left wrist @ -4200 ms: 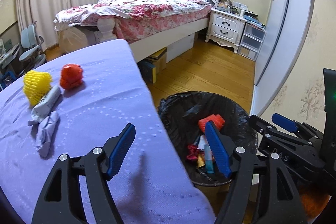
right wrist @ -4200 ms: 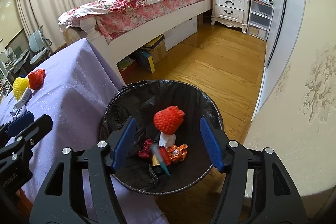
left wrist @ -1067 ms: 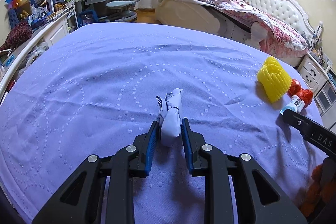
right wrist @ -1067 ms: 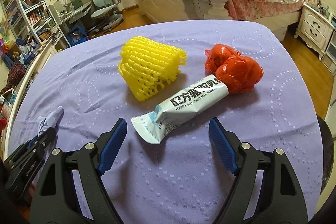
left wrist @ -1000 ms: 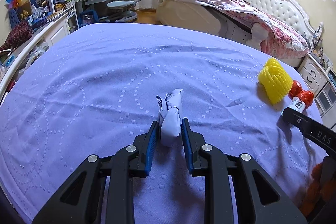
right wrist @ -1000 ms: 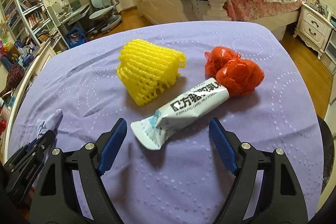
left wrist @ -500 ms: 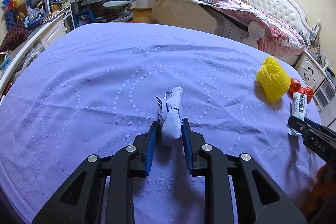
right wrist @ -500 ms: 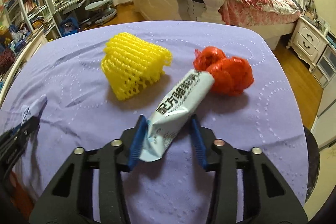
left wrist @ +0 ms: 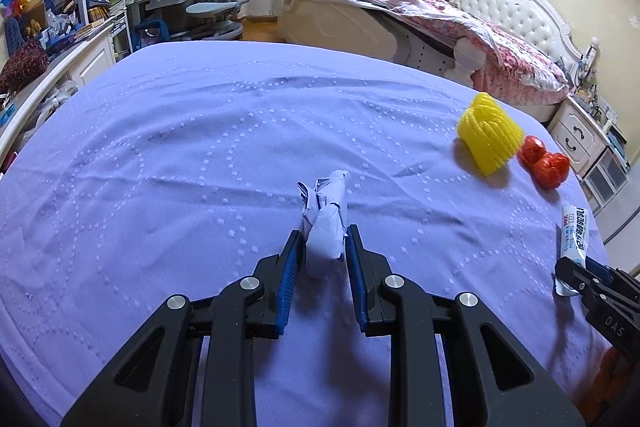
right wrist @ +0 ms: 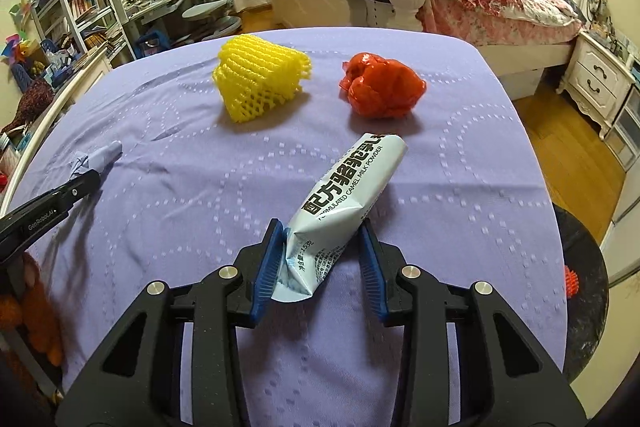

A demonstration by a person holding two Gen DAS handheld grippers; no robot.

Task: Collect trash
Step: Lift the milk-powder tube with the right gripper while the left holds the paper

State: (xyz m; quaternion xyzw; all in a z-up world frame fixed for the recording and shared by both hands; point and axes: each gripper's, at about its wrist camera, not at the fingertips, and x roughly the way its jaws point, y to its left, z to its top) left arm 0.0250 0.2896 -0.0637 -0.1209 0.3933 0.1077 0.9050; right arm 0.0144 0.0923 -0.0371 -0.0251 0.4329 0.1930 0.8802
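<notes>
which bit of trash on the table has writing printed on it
The milk powder sachet in the right gripper; the yellow foam net, red wrapper and crumpled paper are unprinted.

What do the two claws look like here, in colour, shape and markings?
Both the left claw and the right claw have black angular frames with silver round bolts and blue ribbed pads on the inner faces. Seen from the side, one body bears white "GenRobot" lettering, the other "DAS". No cables or sleeves are visible.

A worktop (right wrist: 460,187) under a lilac dotted cloth carries yellow foam fruit netting (right wrist: 260,83) and a crumpled red plastic bag (right wrist: 382,91), well apart.
</notes>
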